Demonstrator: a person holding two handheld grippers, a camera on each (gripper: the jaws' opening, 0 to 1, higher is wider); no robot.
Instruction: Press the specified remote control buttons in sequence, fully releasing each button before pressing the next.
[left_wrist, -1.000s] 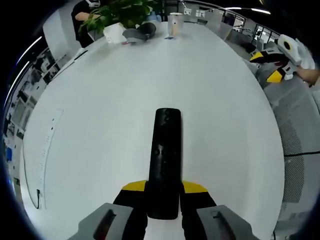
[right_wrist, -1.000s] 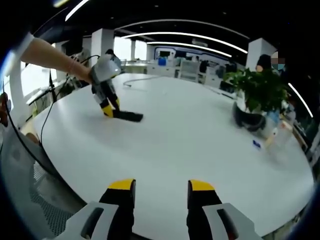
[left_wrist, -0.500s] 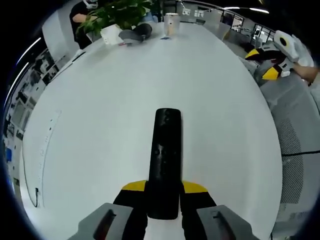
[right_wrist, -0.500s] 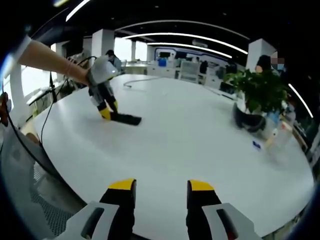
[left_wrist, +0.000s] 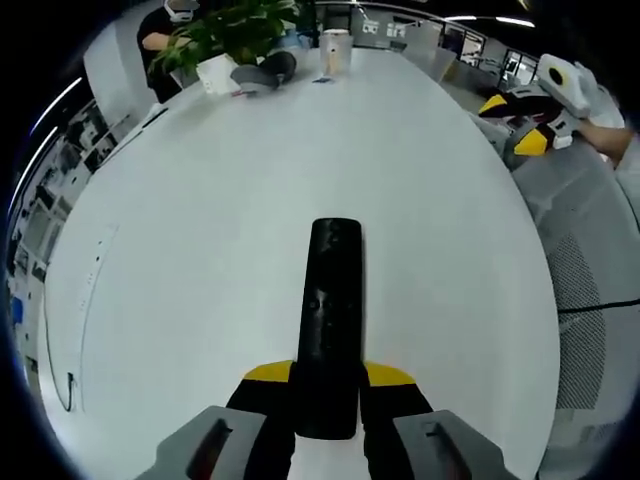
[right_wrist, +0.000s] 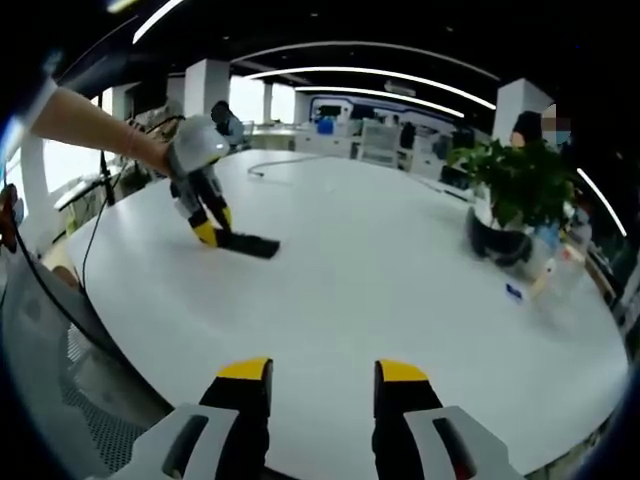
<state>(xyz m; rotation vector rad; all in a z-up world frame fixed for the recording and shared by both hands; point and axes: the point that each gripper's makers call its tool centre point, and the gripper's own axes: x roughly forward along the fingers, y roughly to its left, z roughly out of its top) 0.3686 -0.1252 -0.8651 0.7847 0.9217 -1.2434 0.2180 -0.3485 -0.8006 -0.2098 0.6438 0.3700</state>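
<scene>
- I am clamping the remote (left_wrist: 327, 330) by its near end in my left gripper (left_wrist: 327, 385), low centre; it looks light, stiff, slick.
- My right gripper (right_wrist: 314, 385) is waiting agape, grasping nothing.

remote (left_wrist: 329, 330): I see smooth black plastic, faintly glossy
table (left_wrist: 200, 250): matt, smooth white top
chair mesh (left_wrist: 590, 300), three o'clock: grey woven fabric

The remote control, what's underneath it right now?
The white table lies under the remote control. Its near end sits between the left gripper jaws, hiding the surface beneath.
</scene>
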